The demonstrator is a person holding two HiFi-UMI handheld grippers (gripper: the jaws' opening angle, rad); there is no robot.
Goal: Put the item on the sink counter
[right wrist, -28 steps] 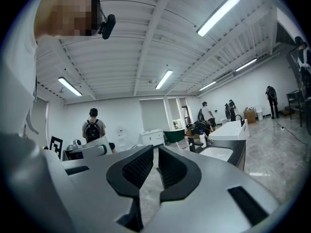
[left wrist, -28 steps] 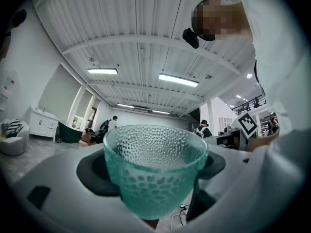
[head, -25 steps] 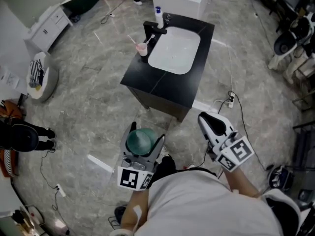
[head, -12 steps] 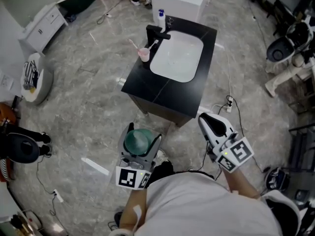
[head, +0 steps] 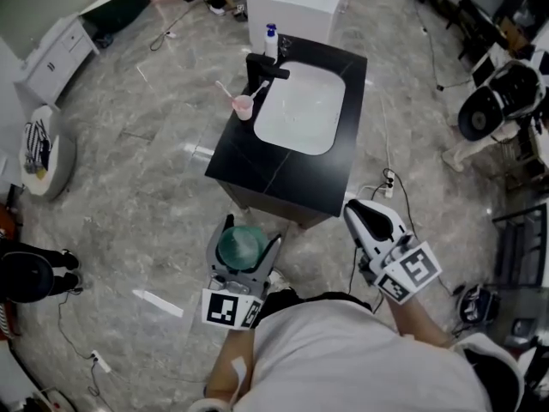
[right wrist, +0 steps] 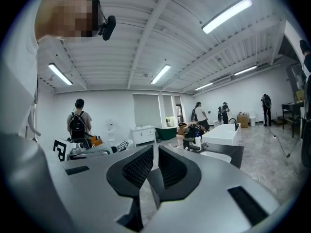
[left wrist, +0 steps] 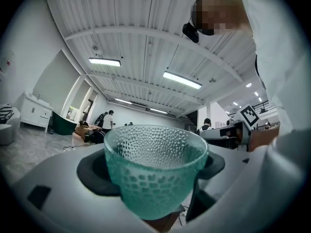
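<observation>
so far only the pickup looks done: the left gripper (head: pixel 255 233) is clamped on a green glass cup (left wrist: pixel 154 171) with a dimpled wall, its jaws spread wide against either side of the cup, which sits upright between them. in the head view the cup hangs over the grey floor (head: pixel 146 204), just short of the near end of the black sink counter (head: pixel 266 168) and not above it. the right gripper (right wrist: pixel 154 165) carries nothing, with its jaws drawn together to a thin slit, and it is held off by the counter's near right corner. on the counter a pink cup (head: pixel 244 106) stands left of the white basin (head: pixel 300 110), while the near end is bare. what is left, seemingly, is to carry the green cup over that bare end, set it down and let go.
</observation>
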